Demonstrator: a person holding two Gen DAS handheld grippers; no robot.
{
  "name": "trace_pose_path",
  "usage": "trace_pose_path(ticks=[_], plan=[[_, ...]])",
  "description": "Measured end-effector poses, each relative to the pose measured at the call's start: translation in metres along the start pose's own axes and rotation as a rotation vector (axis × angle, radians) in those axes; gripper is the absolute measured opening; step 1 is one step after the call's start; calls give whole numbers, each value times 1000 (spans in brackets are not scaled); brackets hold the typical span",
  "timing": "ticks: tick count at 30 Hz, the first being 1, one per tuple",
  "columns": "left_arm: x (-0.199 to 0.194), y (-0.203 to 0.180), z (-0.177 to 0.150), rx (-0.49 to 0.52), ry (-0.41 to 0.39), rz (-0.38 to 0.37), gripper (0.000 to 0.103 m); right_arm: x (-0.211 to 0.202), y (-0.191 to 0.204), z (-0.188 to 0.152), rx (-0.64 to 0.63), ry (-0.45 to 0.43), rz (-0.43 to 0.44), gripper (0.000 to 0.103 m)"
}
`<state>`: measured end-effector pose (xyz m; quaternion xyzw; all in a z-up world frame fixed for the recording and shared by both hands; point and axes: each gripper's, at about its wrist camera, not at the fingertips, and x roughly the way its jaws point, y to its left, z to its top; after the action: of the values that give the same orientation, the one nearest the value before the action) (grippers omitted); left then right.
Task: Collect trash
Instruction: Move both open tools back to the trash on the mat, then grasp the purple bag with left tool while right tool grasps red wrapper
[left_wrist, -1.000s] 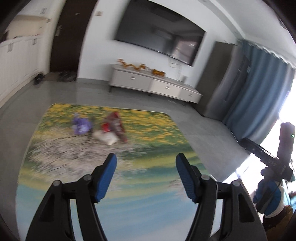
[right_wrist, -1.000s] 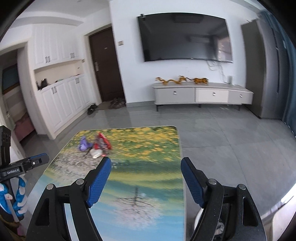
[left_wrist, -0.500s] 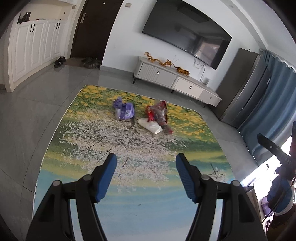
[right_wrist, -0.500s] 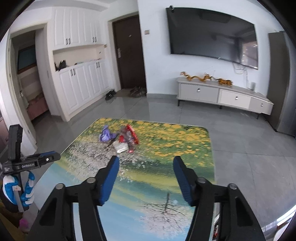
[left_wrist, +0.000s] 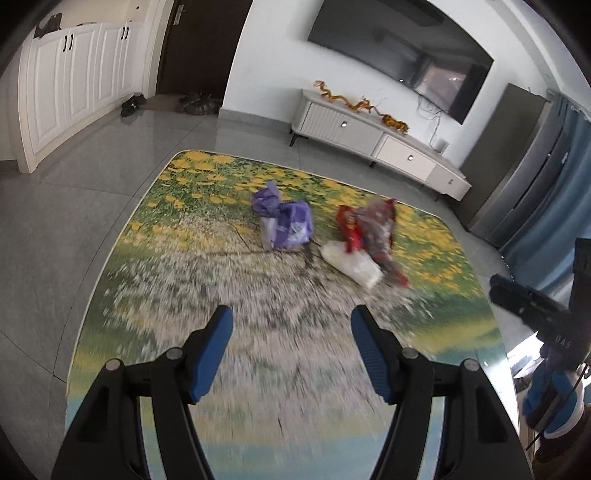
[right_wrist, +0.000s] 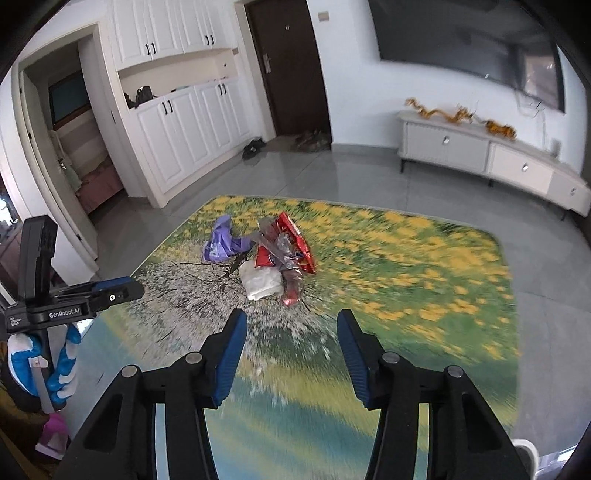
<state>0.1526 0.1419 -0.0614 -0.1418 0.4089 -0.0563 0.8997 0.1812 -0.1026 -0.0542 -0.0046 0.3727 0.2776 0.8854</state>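
A small heap of trash lies on a table top printed with a flowering landscape (left_wrist: 155, 266) (right_wrist: 424, 280). It holds a crumpled purple wrapper (left_wrist: 286, 223) (right_wrist: 221, 245), a red and clear snack bag (left_wrist: 373, 230) (right_wrist: 286, 247) and a white crumpled bag (left_wrist: 351, 264) (right_wrist: 262, 282). My left gripper (left_wrist: 291, 326) hovers open, short of the heap, nothing between its blue pads. My right gripper (right_wrist: 290, 330) is just short of the white bag, its jaws closing with nothing between them. Each gripper shows at the edge of the other's view, held by a gloved hand (right_wrist: 55, 365).
Grey tiled floor (left_wrist: 55, 206) surrounds the table. A white low cabinet (right_wrist: 480, 155) stands under a wall television (left_wrist: 402, 55). White cupboards (right_wrist: 184, 125), a dark door (right_wrist: 291, 70) and shoes (right_wrist: 255, 146) lie beyond. Blue curtains (left_wrist: 550, 192) hang at the right.
Both grippers have come forward and down toward the heap, which now looks larger and nearer. The right gripper's jaws have narrowed. The left jaws keep the same width.
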Motion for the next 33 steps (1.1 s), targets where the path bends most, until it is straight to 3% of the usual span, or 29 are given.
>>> trace_pose_path(ticks=[8,15,23,24,25,33], plan=[[59,1,40,17,1,28,65,80,-13,16,36,75,88,46],[97,-7,60,56,15,39,65,113,-23,20,55,132,86,39],[124,0,62,28,32,45,63,122,-26,25,26,149,54,19],[123,1,62,29,22,47,58,123,-26,25,24,146,44,16],[124,1,62,27,23,44,51,122,-27,25,28,142,39,15],[114,5,59,13,-4,23,46,112,-43,22,82,97,1,13]])
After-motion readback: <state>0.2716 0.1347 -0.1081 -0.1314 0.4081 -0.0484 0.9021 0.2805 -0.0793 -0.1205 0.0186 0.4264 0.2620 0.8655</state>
